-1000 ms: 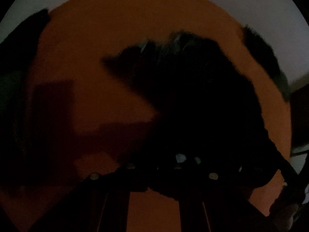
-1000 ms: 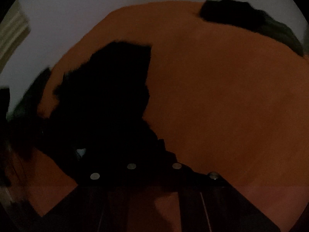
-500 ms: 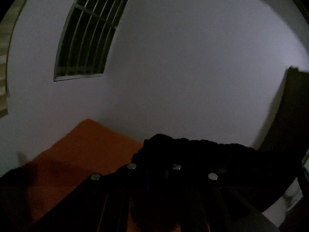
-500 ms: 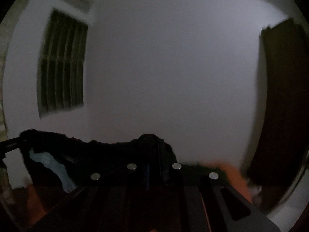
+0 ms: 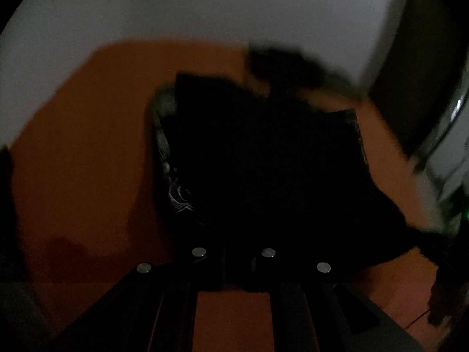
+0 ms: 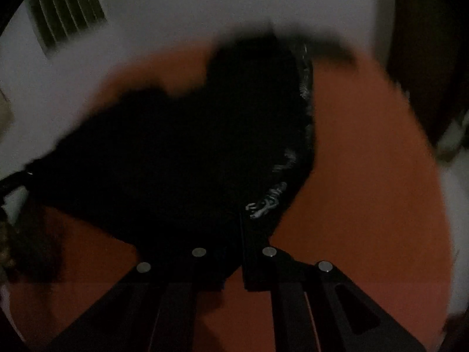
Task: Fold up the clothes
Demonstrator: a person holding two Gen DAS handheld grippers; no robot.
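Observation:
The room is dim. A black garment (image 5: 263,158) with a pale print along one edge hangs from both grippers over the orange surface (image 5: 82,152). My left gripper (image 5: 234,261) is shut on its near edge. In the right wrist view the same garment (image 6: 190,152) spreads away to the left, with white print (image 6: 269,196) near my fingers. My right gripper (image 6: 234,261) is shut on its edge too. The fingertips are hard to tell from the dark cloth.
Another dark clothing heap (image 5: 287,61) lies at the far edge of the orange surface. A white wall (image 5: 219,6) stands behind, with a barred window (image 6: 64,14) and a dark door (image 5: 416,67) at the right.
Both grippers tipped up to face the wall, lifting the garment, then came back down. The garment now spreads out over the orange surface in front of them.

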